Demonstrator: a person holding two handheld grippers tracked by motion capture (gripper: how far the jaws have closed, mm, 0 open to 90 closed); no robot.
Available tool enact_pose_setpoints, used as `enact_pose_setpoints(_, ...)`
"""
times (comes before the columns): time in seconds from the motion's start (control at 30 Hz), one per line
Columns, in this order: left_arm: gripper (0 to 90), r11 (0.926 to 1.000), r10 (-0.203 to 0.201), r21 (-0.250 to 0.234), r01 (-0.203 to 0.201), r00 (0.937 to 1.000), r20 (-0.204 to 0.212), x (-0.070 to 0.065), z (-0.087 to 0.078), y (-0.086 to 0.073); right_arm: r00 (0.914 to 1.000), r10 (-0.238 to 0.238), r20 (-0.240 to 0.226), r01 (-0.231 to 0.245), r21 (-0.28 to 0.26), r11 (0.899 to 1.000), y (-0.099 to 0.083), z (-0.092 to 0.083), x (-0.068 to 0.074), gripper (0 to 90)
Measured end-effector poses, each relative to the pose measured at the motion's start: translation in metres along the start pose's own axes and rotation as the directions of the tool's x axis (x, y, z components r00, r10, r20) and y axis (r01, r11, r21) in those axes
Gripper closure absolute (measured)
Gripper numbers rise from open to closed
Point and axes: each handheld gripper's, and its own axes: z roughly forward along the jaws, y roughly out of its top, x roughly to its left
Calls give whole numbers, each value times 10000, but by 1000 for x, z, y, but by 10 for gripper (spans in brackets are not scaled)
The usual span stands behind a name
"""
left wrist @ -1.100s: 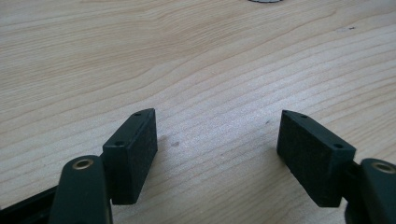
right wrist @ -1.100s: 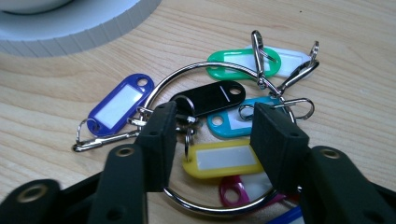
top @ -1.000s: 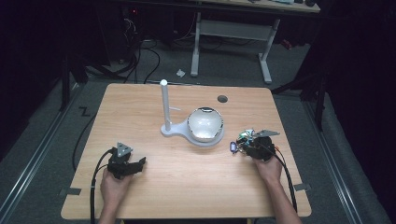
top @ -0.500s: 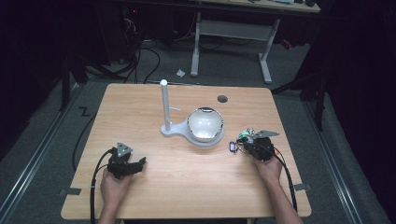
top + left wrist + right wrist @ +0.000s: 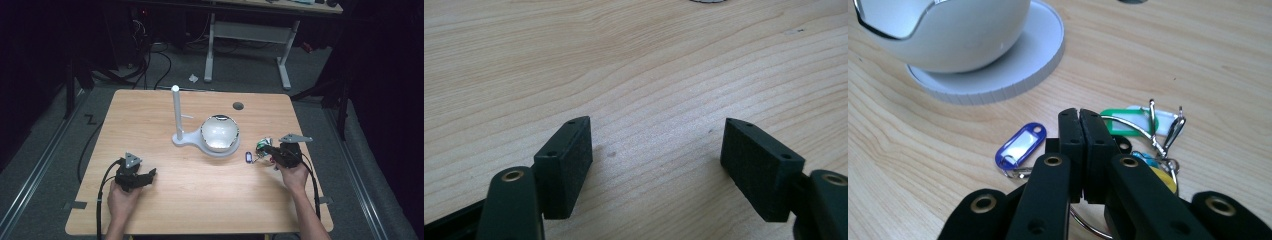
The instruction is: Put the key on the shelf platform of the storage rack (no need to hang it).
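Note:
A bunch of key tags on a metal ring (image 5: pixel 1088 223) lies on the wooden table (image 5: pixel 200 200) to the right of a white bowl (image 5: pixel 220 132). I see a blue tag (image 5: pixel 1020 145), a green tag (image 5: pixel 1125 121) and a yellow one (image 5: pixel 1163 180). My right gripper (image 5: pixel 1080 117) sits over the bunch with its jaws pressed together, apparently on the ring. In the high view the right gripper (image 5: pixel 267 150) is beside the blue tag (image 5: pixel 247 157). My left gripper (image 5: pixel 656 150) is open over bare wood, at the table's front left (image 5: pixel 150 175).
The bowl (image 5: pixel 948 30) rests on a round white dish (image 5: pixel 1018 62) joined to an upright white post (image 5: pixel 176 112) with a small peg. A cable hole (image 5: pixel 238 106) lies at the back of the table. Dark floor, cables and desk legs surround it.

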Motion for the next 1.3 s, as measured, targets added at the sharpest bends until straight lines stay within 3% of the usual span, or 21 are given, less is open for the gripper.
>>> enact_pose_setpoints(0.47,291,10000,-39,4,39,10000,-11,0,0,0,10000,2,18,0,-950,9955,32,-40,-7,898)
enact_pose_setpoints(0.77,291,10000,-21,1,21,10000,-5,0,0,0,10000,-44,-27,42,-911,9958,47,-57,-9,898)
enact_pose_setpoints(1.07,291,10000,-22,-1,22,10000,-6,0,0,0,9991,-277,-313,255,-687,9973,64,-74,-6,898)
enact_pose_setpoints(1.2,291,10000,-35,-5,35,10000,-9,0,0,0,9962,-201,-853,104,-1123,9936,72,-87,-7,897)
enact_pose_setpoints(1.3,291,10000,-39,-4,39,10000,-15,0,0,0,9948,-263,-988,137,-1265,9919,76,-92,-5,898)
